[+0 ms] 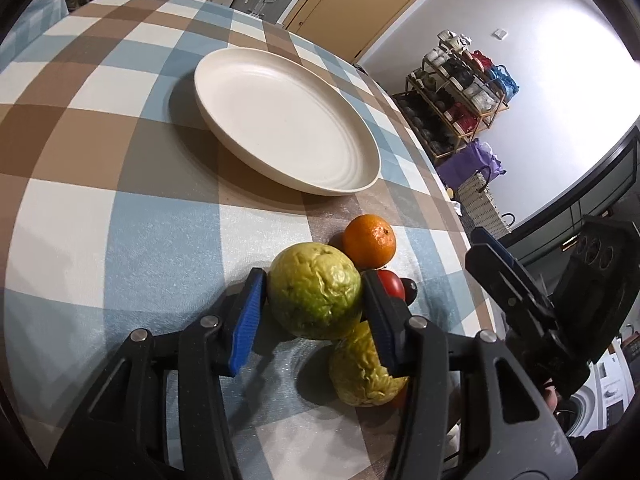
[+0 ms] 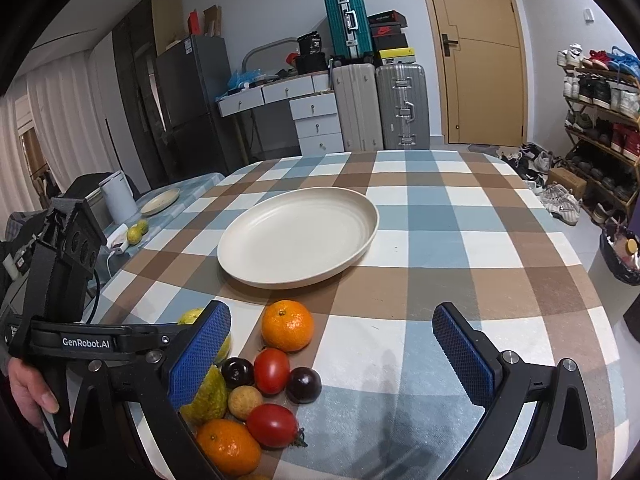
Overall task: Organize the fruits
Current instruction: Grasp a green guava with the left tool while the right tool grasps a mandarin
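My left wrist view sits low and close over the fruit pile [image 1: 344, 304], tilted down across the checked table [image 1: 100, 220] toward the white plate [image 1: 288, 120], shoe rack [image 1: 460, 92] beyond. My right wrist view looks from the near table edge, more level, toward the door [image 2: 480, 52] and suitcases [image 2: 380, 108]. Both share plate [image 2: 300, 236], pile [image 2: 264, 380] and tablecloth [image 2: 460, 240].

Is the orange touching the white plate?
Apart. The right wrist view shows bare tablecloth between the orange and the plate.
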A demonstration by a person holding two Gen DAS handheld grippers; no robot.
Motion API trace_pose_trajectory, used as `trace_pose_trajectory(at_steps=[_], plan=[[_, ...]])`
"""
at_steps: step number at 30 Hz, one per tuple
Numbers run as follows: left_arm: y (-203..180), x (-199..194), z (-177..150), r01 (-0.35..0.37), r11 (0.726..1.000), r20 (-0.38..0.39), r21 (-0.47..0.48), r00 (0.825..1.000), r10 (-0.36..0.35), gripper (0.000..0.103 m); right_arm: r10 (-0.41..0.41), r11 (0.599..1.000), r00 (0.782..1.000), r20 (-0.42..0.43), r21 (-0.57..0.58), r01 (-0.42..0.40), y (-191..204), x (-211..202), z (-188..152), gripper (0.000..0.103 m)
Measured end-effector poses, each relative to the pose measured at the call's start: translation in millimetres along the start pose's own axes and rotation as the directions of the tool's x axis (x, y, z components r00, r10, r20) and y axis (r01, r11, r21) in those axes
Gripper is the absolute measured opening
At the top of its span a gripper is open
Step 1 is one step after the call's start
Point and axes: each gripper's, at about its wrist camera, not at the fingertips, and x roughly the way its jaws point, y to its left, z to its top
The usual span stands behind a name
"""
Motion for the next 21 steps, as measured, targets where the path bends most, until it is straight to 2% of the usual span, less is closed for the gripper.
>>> trace_pose_trajectory(at_steps=[7, 9, 18, 19, 21], plan=[[2.7, -14.0, 4.2, 0.012, 1.0, 0.026, 0.011, 1.0, -0.012, 0.046, 0.036, 0.999, 0.999, -0.02, -0.017, -0.037, 2.9, 8.1, 7.1, 0.103], [5.1, -18.3, 7.7, 0.014, 1.0, 0.036, 0.008, 0.999, -0.015, 0.046, 0.08, 0.997, 0.996, -0.034, -0.016, -0.08, 3.9, 11.8, 8.9, 0.103], [9.2, -46.2, 7.4, -0.001, 1.0, 0.085, 0.026, 0.996, -0.001, 0.046, 0.197, 0.98, 0.962, -0.189, 0.058, -0.189, 5.3, 57.9, 11.1, 0.103], [10.6, -47.6, 7.1, -0.002, 1.0, 0.087, 0.025, 0.996, 0.0, 0.046, 0.198, 0.98, 0.96, -0.201, 0.064, -0.188, 5.4, 61.4, 10.7, 0.102], [14.5, -49.6, 7.7, -0.003, 1.0, 0.087, 0.016, 0.996, 0.001, 0.046, 0.202, 0.979, 0.953, -0.225, 0.076, -0.19, 6.1, 69.4, 10.5, 0.093]])
